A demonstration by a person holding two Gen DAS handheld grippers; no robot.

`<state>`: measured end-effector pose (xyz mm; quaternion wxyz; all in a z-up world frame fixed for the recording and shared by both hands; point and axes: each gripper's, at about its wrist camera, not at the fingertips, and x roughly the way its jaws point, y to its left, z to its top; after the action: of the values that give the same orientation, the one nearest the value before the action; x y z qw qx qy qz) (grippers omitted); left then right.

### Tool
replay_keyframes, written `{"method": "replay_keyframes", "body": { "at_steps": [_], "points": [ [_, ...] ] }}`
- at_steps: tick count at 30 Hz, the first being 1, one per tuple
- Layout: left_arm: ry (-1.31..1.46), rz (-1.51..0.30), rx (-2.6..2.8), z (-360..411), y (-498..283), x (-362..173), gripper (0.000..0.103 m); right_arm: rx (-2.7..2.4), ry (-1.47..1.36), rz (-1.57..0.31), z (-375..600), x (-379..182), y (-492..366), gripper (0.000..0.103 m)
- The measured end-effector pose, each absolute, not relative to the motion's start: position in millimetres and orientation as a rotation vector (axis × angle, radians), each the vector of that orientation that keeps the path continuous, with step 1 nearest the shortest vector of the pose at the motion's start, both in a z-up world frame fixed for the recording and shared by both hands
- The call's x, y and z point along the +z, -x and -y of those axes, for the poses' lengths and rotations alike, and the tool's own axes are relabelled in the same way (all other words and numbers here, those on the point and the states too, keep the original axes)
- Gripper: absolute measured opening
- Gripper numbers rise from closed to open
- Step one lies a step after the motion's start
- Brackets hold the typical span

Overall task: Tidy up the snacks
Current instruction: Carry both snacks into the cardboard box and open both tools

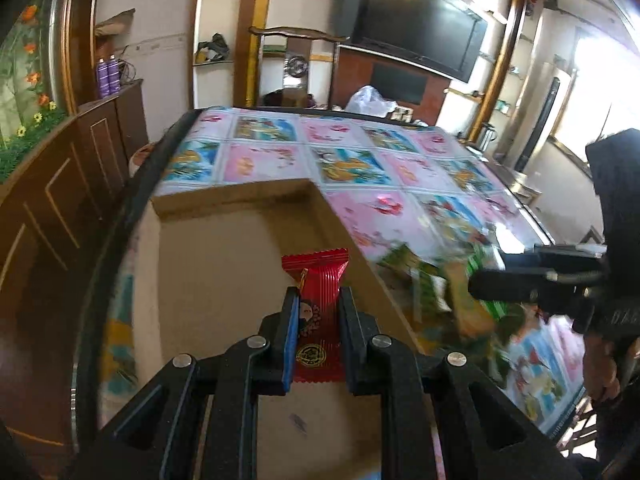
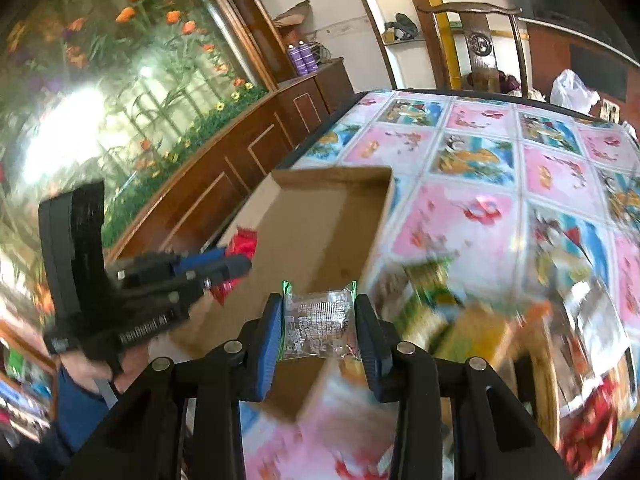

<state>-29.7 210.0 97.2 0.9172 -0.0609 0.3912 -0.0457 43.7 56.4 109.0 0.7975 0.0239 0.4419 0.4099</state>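
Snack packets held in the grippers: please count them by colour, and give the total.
Red packet, in the left gripper: 1
Clear green-edged packet, in the right gripper: 1
Total: 2
The loose pile on the table is too blurred to count.

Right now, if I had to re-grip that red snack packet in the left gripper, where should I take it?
Grip the red snack packet across its narrow middle, as the left gripper does now, coming from its near end along its length. It looks flat and elongated, so the long edges sit against the pads, and the crimped far end hangs free over the cardboard box.
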Motion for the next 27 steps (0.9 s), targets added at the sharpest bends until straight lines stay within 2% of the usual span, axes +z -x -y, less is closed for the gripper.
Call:
{"method": "replay_keyframes", "body": {
  "at_steps": [13, 27],
  "points": [
    [0.227, -0.919, 0.060, -263, -49, 52, 0.017, 0.718, -0.076, -1.097, -152, 55, -153, 0.039],
    [0.262, -0.945, 0.079, -270, -61, 36, 0.018, 0.685, -0.059, -1.147, -169, 27, -166, 0.043]
  ]
}}
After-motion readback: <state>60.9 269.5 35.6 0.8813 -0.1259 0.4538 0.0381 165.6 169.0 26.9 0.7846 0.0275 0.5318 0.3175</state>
